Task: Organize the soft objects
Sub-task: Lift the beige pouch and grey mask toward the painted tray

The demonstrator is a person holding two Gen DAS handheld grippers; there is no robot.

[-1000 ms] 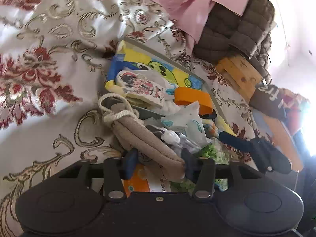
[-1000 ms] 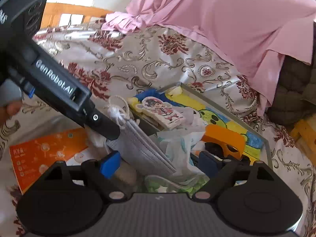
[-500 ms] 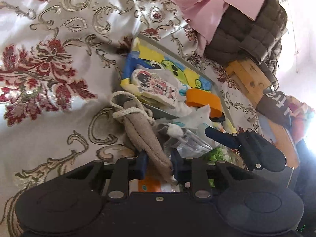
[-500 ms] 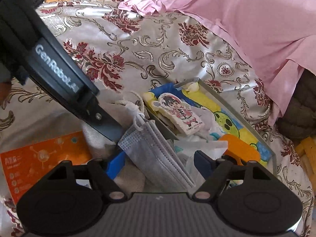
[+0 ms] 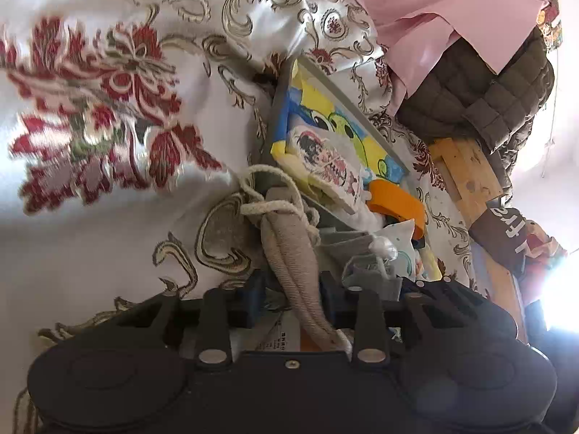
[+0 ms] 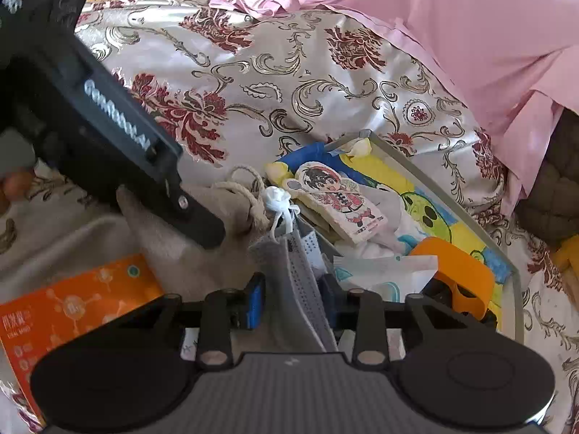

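My left gripper [image 5: 291, 298] is shut on a beige drawstring pouch [image 5: 289, 249] whose rope cord [image 5: 260, 206] loops at its far end. The pouch also shows in the right wrist view [image 6: 217, 217], with the left gripper [image 6: 202, 228] on it. My right gripper [image 6: 291, 300] is shut on a stack of grey face masks [image 6: 300, 282] with white ear loops [image 6: 278, 199]. Both bundles lie at the near edge of a grey tray [image 6: 434, 177] holding a cartoon-print pad [image 6: 340, 202], a colourful cloth [image 6: 430, 213] and an orange object [image 6: 459, 271].
Everything rests on a floral bedspread [image 6: 289, 72]. A pink sheet [image 6: 470, 36] and a dark quilted jacket [image 5: 481, 97] lie beyond the tray. An orange booklet [image 6: 65, 311] lies at the near left. A wooden frame [image 5: 466, 177] stands at the right.
Both grippers closed: the left on the beige pouch, the right on the grey masks. The left gripper has moved closer to the tray.
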